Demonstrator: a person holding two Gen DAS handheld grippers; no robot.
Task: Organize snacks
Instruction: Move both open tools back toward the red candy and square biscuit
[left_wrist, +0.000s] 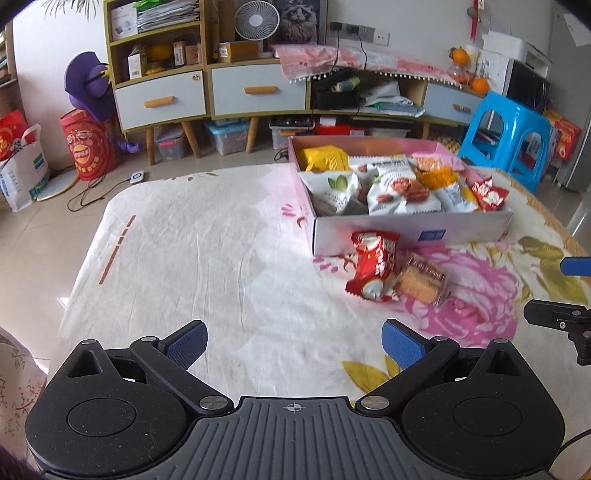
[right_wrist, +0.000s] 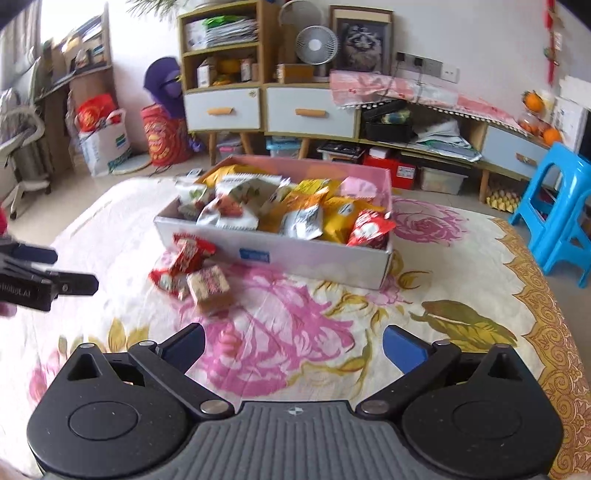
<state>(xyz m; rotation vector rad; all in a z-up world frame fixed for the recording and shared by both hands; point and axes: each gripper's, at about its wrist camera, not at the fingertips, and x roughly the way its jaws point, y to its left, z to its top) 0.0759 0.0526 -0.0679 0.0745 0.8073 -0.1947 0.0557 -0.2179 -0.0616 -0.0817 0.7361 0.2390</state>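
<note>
Left hand-held gripper (left_wrist: 293, 345) empty | right hand-held gripper (right_wrist: 293, 347) empty | jaws wide

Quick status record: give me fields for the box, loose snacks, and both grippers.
box: snack box on the floral cloth, open top, full of packets
loose snacks: red packet and clear-wrapped biscuit pack, touching, on the cloth in front of the box
left gripper: open, empty
right gripper: open, empty

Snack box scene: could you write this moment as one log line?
left gripper open, empty | right gripper open, empty | red packet, biscuit pack outside box
</note>
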